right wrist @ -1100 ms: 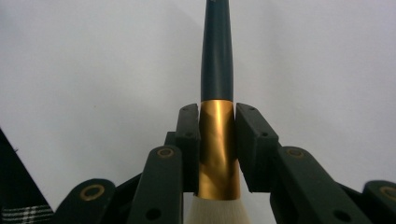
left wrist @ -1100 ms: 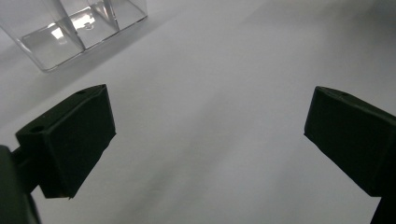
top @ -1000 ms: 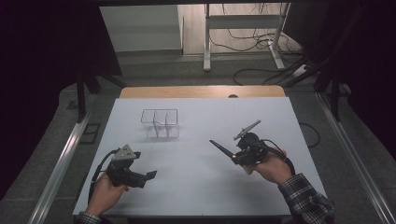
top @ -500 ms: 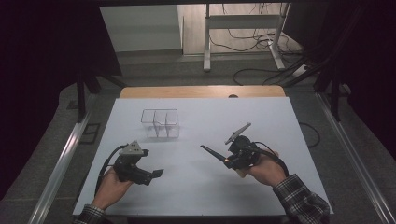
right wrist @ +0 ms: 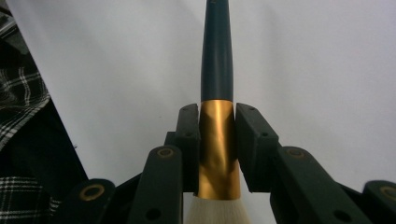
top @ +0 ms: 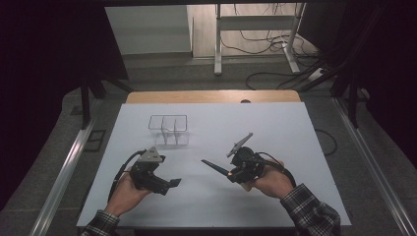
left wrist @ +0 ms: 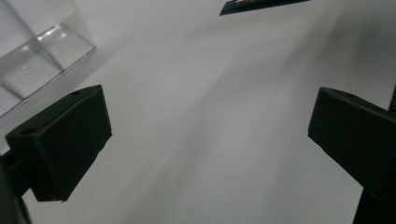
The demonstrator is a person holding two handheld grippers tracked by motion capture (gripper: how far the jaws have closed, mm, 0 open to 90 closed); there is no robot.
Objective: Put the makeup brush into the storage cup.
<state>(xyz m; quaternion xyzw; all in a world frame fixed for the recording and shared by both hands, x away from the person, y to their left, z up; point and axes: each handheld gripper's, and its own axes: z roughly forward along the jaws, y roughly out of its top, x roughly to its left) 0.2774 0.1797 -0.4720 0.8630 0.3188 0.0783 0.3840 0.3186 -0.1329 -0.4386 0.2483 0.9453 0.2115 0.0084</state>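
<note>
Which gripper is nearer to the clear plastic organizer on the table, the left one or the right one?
Left. The left gripper is just in front of the clear organizer, slightly to its left; the right gripper, holding a brush, is farther off to the organizer's right.

A lab-style recording booth. Beyond the tongs, black curtains (top: 49, 73) flank a white table (top: 275, 128). Loose cables (top: 275, 73) trail around a metal stand (top: 255, 34) on the floor.

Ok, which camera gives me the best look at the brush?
The right gripper view: the brush stands close up, its gold band pinched in the right gripper, white bristles below, dark handle above. The high view shows just a thin dark handle. The left gripper view catches one dark end.
</note>
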